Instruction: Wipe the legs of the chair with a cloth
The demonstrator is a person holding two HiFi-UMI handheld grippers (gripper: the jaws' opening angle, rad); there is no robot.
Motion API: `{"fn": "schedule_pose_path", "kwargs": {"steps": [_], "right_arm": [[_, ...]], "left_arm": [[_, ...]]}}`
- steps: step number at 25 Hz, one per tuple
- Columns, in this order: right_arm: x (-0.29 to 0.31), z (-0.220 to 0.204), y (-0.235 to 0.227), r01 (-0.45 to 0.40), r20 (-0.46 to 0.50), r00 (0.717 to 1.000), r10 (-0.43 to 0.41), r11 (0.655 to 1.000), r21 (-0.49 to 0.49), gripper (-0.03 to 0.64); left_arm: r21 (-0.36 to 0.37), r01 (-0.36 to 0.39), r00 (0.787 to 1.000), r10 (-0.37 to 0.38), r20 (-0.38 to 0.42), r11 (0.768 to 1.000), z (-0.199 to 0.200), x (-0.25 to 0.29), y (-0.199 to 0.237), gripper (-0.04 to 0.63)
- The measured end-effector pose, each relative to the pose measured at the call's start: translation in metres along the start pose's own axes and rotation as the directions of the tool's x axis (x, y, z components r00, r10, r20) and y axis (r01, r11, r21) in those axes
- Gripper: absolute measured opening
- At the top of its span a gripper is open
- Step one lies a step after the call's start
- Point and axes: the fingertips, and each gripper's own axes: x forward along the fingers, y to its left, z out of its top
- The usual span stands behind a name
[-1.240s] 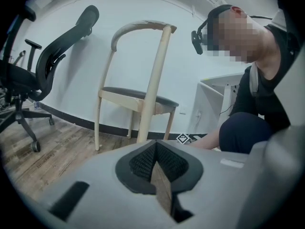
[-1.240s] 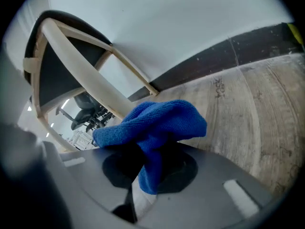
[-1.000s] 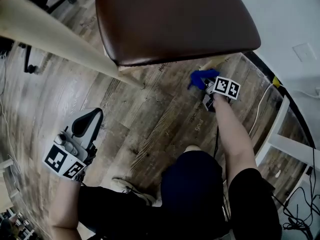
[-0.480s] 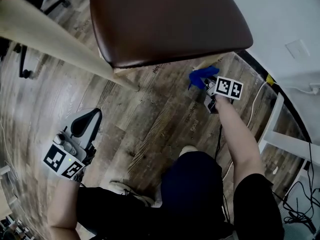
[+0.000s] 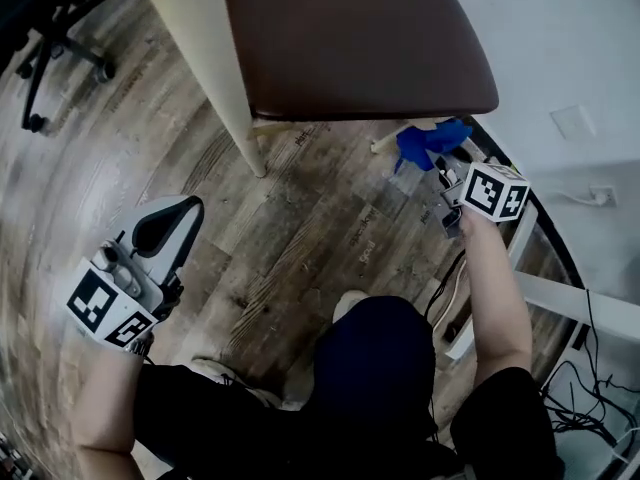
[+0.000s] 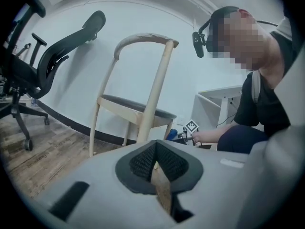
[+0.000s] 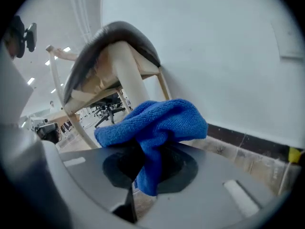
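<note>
Right gripper is pinching a blue microfibre cloth by a chair leg.
Its jaws are clamping the bunched cloth, which is sitting just in front of the lower part of the pale wooden leg, under the brown-seated chair near the white wall. The left gripper is hovering well apart over the wood-plank floor, jaws pressed together on nothing.

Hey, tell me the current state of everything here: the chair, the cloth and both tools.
chair: upright on the floor.
blue cloth: bunched up, beside one leg; contact unclear.
right tool: shut on the blue cloth.
left tool: shut, empty.
</note>
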Motion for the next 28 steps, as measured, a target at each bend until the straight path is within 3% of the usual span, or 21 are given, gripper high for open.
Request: {"fn": "schedule_pose_path", "kwargs": {"steps": [7, 12, 17, 23, 28], "right_arm": [[-0.038, 0.056, 0.043, 0.053, -0.019, 0.998, -0.058, 0.979, -0.198, 0.066], [-0.036, 0.065, 0.088, -0.02, -0.015, 1.0, 0.018, 0.982, -0.188, 0.066], [-0.017, 0.052, 0.152, -0.195, -0.05, 0.981, 0.189, 0.967, -0.162, 0.066], [0.015, 0.035, 0.24, -0.416, -0.142, 0.908, 0.394, 0.888, -0.197, 0.066], [0.034, 0.015, 0.29, -0.496, -0.274, 0.866, 0.419, 0.789, -0.363, 0.066]], "left_arm": [[0.011, 0.031, 0.999, -0.032, 0.039, 0.999, 0.012, -0.001, -0.01, -0.002], [0.019, 0.042, 0.998, -0.042, 0.042, 0.999, 0.012, -0.003, -0.012, -0.003], [0.014, 0.028, 0.998, -0.029, 0.048, 1.0, 0.013, -0.012, -0.011, -0.002], [0.019, 0.03, 0.999, -0.03, 0.041, 0.999, 0.011, -0.013, -0.015, -0.002], [0.022, 0.034, 0.999, -0.034, 0.035, 0.999, 0.011, -0.013, -0.018, -0.002]]}}
